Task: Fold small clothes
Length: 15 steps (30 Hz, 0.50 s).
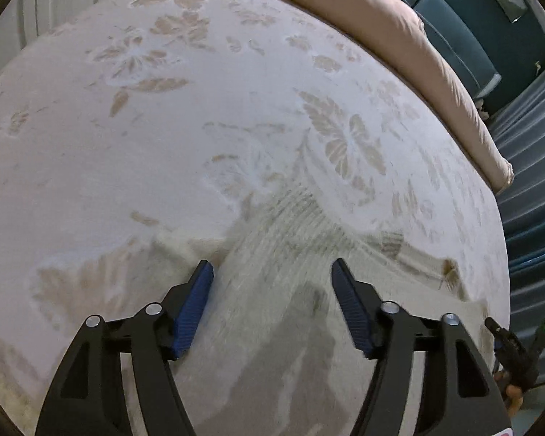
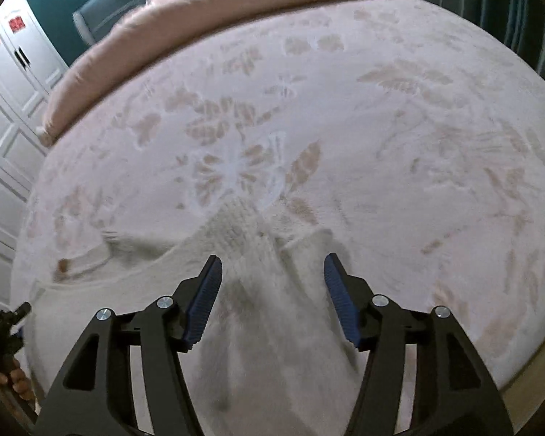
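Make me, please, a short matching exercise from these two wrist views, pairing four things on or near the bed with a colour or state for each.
Column one:
1. cream ribbed knit garment
2. long pink quilted bolster
3. left gripper
4. panelled wardrobe doors

Column two:
A. white, bearing red stickers
B. open, its blue pads apart
C. lies along the bed's far edge
D. spread on the floral bedspread, blurred

Pairs: 1-D, 2-C, 3-B, 4-A

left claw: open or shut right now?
Open. In the left wrist view the left claw has its blue fingers spread wide, the cream ribbed knit garment lying between them, ungripped.
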Motion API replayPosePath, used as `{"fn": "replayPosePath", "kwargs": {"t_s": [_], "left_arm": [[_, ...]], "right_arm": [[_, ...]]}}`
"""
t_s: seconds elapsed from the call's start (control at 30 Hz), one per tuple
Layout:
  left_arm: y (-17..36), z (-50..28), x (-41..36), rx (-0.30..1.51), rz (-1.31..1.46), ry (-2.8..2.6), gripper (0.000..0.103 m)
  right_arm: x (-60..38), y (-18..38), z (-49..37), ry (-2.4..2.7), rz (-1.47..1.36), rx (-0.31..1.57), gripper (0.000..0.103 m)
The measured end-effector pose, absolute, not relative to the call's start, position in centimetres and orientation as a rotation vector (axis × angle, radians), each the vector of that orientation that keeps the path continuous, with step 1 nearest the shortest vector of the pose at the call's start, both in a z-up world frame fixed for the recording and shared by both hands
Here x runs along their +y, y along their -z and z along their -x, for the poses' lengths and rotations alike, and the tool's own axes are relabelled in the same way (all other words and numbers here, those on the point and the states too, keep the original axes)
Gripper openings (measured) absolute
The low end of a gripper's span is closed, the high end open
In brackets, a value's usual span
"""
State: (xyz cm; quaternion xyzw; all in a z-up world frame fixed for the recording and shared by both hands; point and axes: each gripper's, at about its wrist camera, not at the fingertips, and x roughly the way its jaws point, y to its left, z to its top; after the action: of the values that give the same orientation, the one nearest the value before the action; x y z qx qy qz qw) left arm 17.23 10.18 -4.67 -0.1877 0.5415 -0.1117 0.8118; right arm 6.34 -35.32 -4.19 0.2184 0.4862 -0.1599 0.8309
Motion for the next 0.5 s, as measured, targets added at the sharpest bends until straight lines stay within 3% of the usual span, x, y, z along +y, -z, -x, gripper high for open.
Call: {"fn": "replayPosePath", "kwargs": {"t_s": [0.03, 0.07, 0.3, 0.43, 0.5], "left_arm": [[4.7, -17.4, 10.0, 1.145, 0.397, 0.262, 0.021], [4.7, -17.6, 9.8, 1.144, 0.391, 0.283, 0.008], [-0.2, -16.4, 12.2, 0.969, 0.458, 0.294, 0.007], [4.4, -17.6, 11.0, 1.084, 0.333, 0.224, 0.007], [5.5, -17.5, 11.2, 1.109, 0.37, 0.211, 0.007]], "right_arm": [[-35.2, 4.5, -6.4, 0.325, -0.45, 1.043, 0.036], [-34.9, 4.8, -6.8, 0.313, -0.418, 1.058, 0.015], [-35.0, -3.1, -3.5, 0.23, -0.496, 0.705, 0.008], [-35.5, 4.7, -7.0, 0.323, -0.411, 0.984, 0.007], [-35.7, 5.4, -6.8, 0.337, -0.449, 0.977, 0.007]]}}
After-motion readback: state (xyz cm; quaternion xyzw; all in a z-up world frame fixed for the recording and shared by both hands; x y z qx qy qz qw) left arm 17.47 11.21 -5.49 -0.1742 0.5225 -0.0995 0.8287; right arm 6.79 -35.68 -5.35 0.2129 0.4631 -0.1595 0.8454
